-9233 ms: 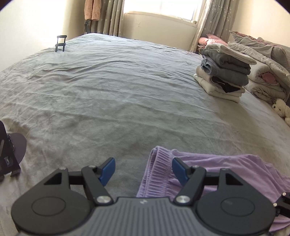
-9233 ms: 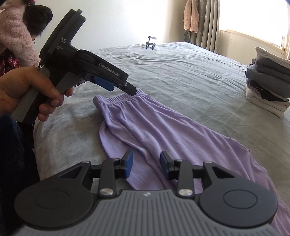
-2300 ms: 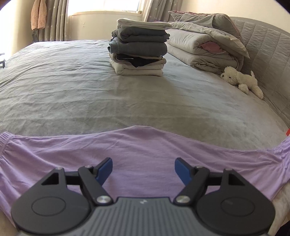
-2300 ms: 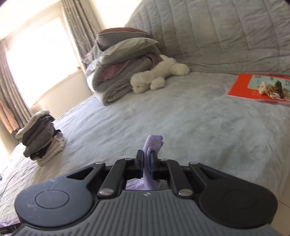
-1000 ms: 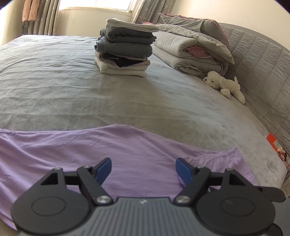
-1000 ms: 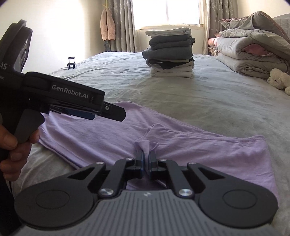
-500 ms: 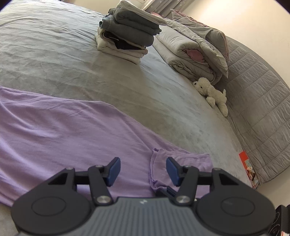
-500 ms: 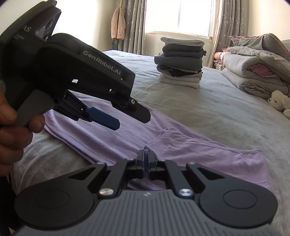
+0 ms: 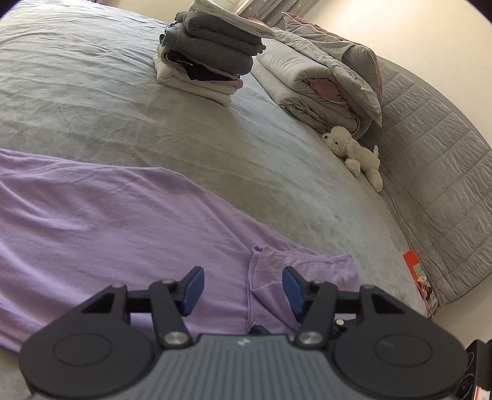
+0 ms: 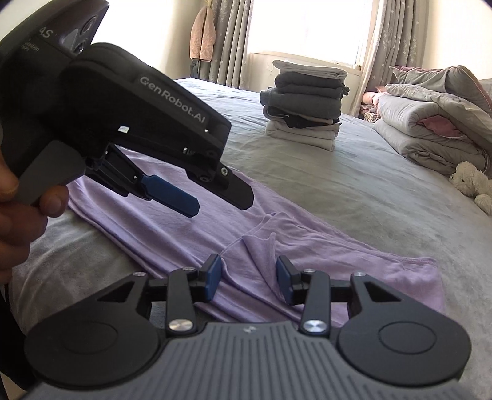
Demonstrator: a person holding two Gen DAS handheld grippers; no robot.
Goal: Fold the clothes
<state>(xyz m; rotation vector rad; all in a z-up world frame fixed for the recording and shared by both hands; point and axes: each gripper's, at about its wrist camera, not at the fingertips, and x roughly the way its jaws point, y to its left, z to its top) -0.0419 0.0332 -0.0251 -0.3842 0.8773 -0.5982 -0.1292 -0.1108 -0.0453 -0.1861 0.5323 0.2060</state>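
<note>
Opening right gripper fingers over purple pants; left gripper fingers released above them.

— What's on the bed by the headboard?
— A rolled duvet, with a white plush dog lying just beside it.
— And at the bed's edge?
— An orange book, near the headboard's foot.
— Behind all that?
— Curtains on a bright window; a pinkish towel hangs left of them.
</note>
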